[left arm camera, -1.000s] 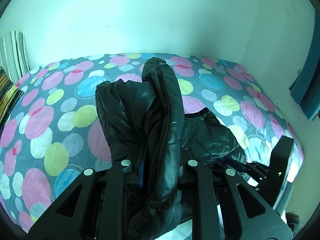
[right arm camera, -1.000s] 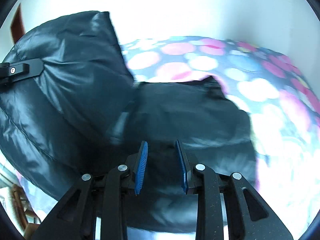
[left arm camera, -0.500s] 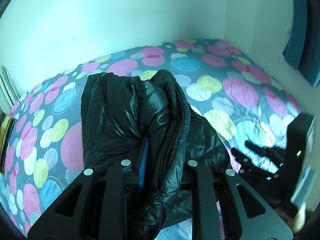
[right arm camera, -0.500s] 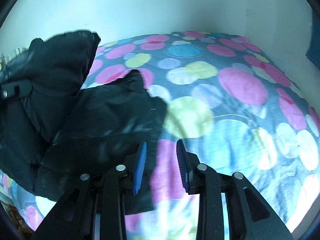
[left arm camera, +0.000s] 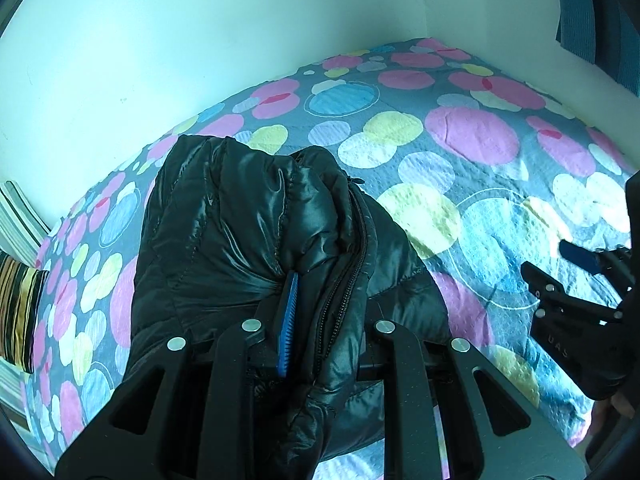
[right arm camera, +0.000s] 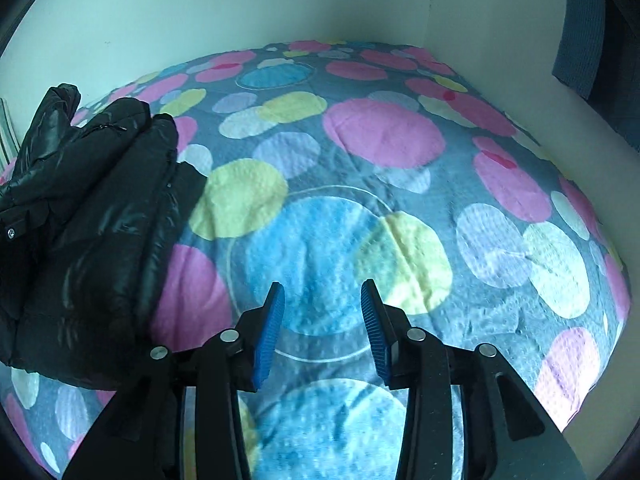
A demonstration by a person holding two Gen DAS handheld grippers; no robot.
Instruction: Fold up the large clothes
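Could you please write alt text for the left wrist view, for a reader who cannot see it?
The left claw is shut on a bunched black puffer jacket, its zipper edge running between the fingers, above a bed with a polka-dot bedspread. The right claw shows at the right edge, apart from the jacket, with a pale wall behind the bed.

jacket [left arm camera: 224,232] – glossy black | bedsheet [right arm camera: 400,208] – grey, pink-blue-yellow circles

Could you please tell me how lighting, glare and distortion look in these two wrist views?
Left wrist view: cyan cast, fisheye-bowed bedspread, sheen on the black jacket. Right wrist view: greyer, wall dimmer, sharp, jacket dark with little detail.
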